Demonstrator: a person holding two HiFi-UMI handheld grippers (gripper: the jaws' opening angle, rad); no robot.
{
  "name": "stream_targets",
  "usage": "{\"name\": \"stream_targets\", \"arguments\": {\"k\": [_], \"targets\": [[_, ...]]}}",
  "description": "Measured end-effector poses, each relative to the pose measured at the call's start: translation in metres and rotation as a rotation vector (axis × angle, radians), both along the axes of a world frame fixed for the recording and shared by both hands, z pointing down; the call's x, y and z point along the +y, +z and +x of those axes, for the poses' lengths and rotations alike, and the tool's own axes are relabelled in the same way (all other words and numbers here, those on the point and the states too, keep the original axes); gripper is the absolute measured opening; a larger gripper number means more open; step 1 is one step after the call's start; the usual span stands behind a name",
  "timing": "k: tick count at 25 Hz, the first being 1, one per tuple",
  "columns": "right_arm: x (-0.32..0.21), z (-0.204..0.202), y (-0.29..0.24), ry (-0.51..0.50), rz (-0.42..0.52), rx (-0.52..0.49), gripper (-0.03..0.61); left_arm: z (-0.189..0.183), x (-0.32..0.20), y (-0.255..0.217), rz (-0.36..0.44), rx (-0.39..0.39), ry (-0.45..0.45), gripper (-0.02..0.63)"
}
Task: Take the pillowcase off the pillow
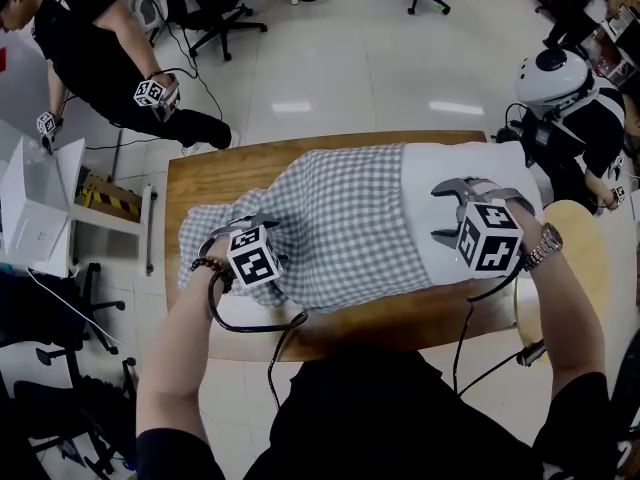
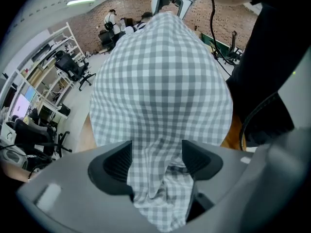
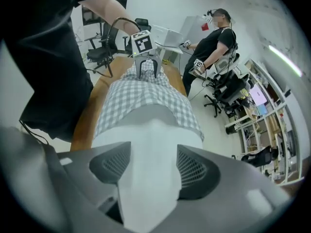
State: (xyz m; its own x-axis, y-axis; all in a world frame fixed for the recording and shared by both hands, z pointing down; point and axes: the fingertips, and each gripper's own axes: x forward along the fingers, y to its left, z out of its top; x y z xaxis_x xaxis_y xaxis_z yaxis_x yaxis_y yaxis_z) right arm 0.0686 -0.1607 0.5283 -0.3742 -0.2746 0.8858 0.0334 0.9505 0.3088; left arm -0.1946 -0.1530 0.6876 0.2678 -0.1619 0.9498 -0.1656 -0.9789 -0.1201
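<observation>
A pillow lies along the wooden table (image 1: 220, 173). Its grey-and-white checked pillowcase (image 1: 340, 218) covers the left and middle part, and the bare white pillow (image 1: 430, 163) sticks out at the right end. My left gripper (image 1: 240, 226) points down at the left end. In the left gripper view its jaws (image 2: 156, 154) are shut on a bunched fold of pillowcase (image 2: 160, 72). My right gripper (image 1: 440, 211) sits over the white end. In the right gripper view it (image 3: 148, 161) pinches a ridge of pillow (image 3: 146, 140), with the pillowcase (image 3: 141, 96) and left gripper (image 3: 146, 67) beyond.
A person in black (image 1: 100, 48) stands at the far left with grippers in hand. Another person with a white helmet (image 1: 560, 78) is at the right. A white box (image 1: 35, 208) sits left of the table, a round stool (image 1: 580, 248) to its right, and office chairs (image 1: 215, 18) behind.
</observation>
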Motion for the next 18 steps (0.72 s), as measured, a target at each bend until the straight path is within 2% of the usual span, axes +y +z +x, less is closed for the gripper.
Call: {"name": "stream_targets", "arguments": {"k": [5, 10, 18], "targets": [[-0.011, -0.003, 0.043, 0.000, -0.031, 0.040, 0.319, 0.008, 0.000, 0.034, -0.052, -0.059, 0.034, 0.333], [-0.019, -0.005, 0.077, -0.007, -0.026, 0.040, 0.321, -0.001, 0.000, 0.074, -0.114, -0.104, 0.026, 0.333], [-0.030, -0.007, 0.112, -0.022, -0.026, 0.044, 0.321, -0.007, -0.010, 0.103, -0.174, -0.126, -0.007, 0.334]]}}
